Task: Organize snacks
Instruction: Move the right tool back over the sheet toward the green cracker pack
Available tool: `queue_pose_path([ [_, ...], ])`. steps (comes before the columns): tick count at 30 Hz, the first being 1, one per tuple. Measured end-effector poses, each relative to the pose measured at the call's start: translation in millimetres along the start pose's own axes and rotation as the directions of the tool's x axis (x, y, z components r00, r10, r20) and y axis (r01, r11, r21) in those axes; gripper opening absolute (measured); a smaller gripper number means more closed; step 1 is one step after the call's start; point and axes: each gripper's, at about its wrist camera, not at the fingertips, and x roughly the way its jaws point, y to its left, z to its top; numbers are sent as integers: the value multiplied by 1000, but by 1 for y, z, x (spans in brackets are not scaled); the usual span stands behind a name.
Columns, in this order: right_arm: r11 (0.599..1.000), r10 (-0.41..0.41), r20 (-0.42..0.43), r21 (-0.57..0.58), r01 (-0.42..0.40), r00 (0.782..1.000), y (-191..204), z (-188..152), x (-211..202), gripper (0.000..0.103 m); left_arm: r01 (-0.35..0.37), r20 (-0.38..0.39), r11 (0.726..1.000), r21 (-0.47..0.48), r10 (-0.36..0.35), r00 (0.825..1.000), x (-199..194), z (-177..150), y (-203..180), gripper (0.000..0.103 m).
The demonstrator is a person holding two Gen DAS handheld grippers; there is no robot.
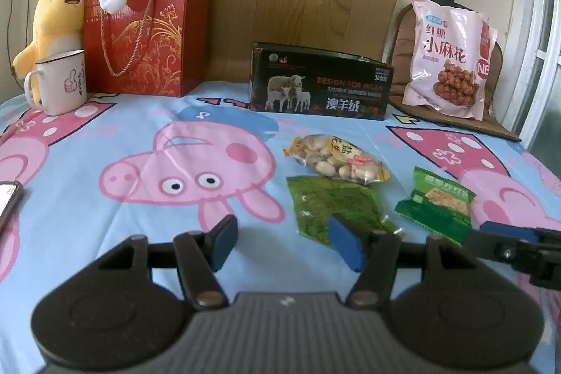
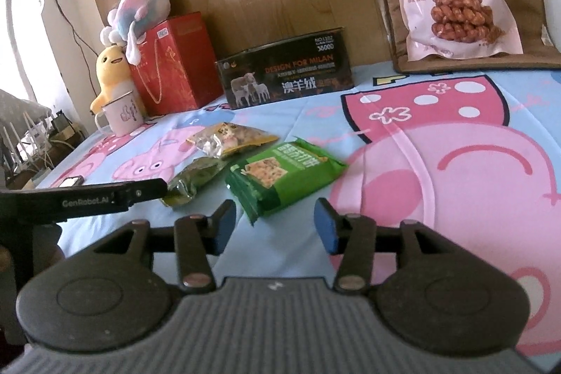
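Behind, black box [image 1: 319,83], red bag [image 1: 147,34].

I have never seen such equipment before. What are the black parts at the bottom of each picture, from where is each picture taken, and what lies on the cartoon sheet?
The black parts are two hand-held grasping tools; a person holds one in each hand. Each carries a camera looking forward along its two blue-padded fingers. One picture comes from the left tool, the other from the right tool.

On the blue-and-pink cartoon sheet lie three small snacks: a clear bag of pale nuts, a dark green crinkled packet and a bright green cracker packet. Behind stand a black cardboard box with sheep, a red gift bag, a white mug and a big pink snack bag.

Both tools are open and hold nothing.
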Motion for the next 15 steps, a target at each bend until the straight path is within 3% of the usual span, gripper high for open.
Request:
queue_pose_path([
  [11, 999, -43, 18, -1, 43, 999, 1, 0, -3, 61, -25, -1, 1000, 6, 25, 1000, 0, -1, -2, 64],
  [15, 998, -54, 16, 30, 54, 998, -4, 5, -2, 87, -28, -3, 1000, 3, 28, 1000, 0, -1, -1, 67],
])
